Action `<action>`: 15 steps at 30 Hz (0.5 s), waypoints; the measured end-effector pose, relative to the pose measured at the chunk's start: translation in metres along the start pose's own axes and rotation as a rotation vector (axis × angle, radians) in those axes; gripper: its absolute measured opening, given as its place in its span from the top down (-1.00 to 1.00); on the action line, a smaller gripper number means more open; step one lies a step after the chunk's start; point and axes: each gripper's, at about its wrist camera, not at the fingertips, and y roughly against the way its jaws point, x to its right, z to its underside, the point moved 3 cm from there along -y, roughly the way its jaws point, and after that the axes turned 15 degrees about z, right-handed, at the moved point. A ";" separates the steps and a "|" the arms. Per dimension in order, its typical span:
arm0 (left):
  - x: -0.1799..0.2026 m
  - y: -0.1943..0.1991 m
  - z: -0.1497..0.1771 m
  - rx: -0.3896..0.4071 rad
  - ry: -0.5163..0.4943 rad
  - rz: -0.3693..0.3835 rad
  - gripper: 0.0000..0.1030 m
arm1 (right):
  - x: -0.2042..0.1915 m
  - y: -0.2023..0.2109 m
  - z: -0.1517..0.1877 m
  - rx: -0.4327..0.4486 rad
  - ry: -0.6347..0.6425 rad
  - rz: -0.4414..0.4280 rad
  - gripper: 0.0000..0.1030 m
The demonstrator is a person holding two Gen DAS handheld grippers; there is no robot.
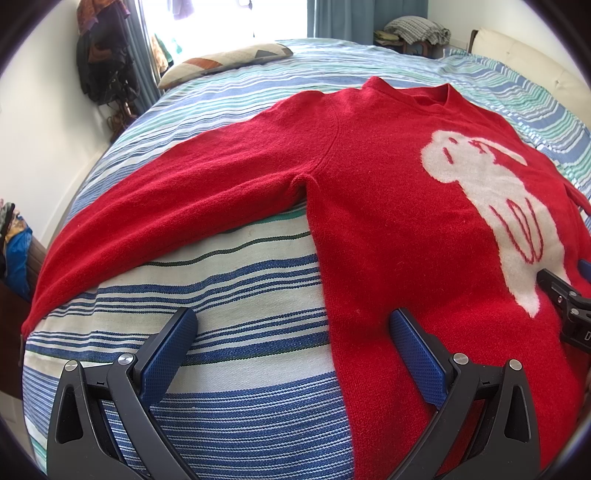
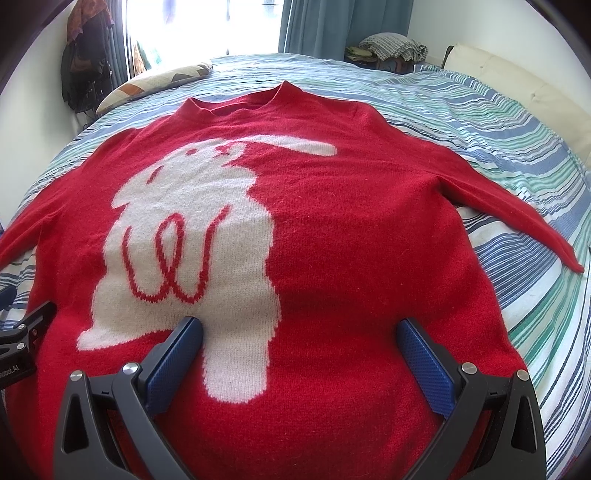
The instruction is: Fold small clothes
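Left wrist view. A red sweater (image 1: 388, 206) lies flat and face up on a striped bedspread (image 1: 240, 369), its neck toward the far side of the bed and its hem toward the camera. One sleeve (image 1: 159, 206) runs out to the left and down to the near left edge of the bed. A white figure (image 1: 491, 206) with red line work covers the chest. The left gripper (image 1: 293, 339) stands wide, holding nothing: one blue pad (image 1: 170, 354) is over bare bedspread, the other over the sweater's side edge near the hem. Whether the pads touch the cloth cannot be told. Part of the right gripper (image 1: 569, 306) shows at the right edge, over the sweater. A pillow (image 1: 225, 62) lies at the far left of the bed; curtains (image 1: 340, 18) hang behind.

Right wrist view. The sweater (image 2: 351, 229) fills the middle of the frame, spread flat, with the other sleeve (image 2: 517, 206) reaching out to the right across the bedspread (image 2: 498, 122). The right gripper (image 2: 299, 343) also stands wide and holds nothing; both pads are over the lower body of the sweater, the left pad (image 2: 177, 358) at the base of the white figure (image 2: 192, 236). The left gripper (image 2: 22, 343) shows at the left edge, by the sweater's side. The pillow (image 2: 155, 81) and curtains (image 2: 343, 26) appear behind.
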 end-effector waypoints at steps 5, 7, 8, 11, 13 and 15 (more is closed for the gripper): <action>0.000 0.000 0.000 0.000 0.000 0.000 -0.99 | 0.000 -0.002 0.000 -0.005 -0.002 0.001 -1.00; 0.000 0.000 0.000 0.000 0.000 0.000 -0.99 | 0.000 -0.003 0.000 -0.008 -0.005 -0.003 -1.00; 0.000 0.000 0.000 0.000 0.001 0.000 -0.99 | 0.000 -0.004 0.000 -0.009 -0.007 -0.006 -1.00; 0.000 0.000 0.000 0.000 0.001 0.000 -0.99 | 0.003 -0.005 0.001 -0.004 -0.023 -0.022 -1.00; 0.000 0.000 0.000 0.000 0.000 0.000 -0.99 | 0.004 -0.005 0.002 0.002 -0.035 -0.036 -1.00; 0.000 0.000 0.000 0.000 0.000 0.000 -0.99 | 0.006 -0.004 0.002 0.005 -0.049 -0.053 -1.00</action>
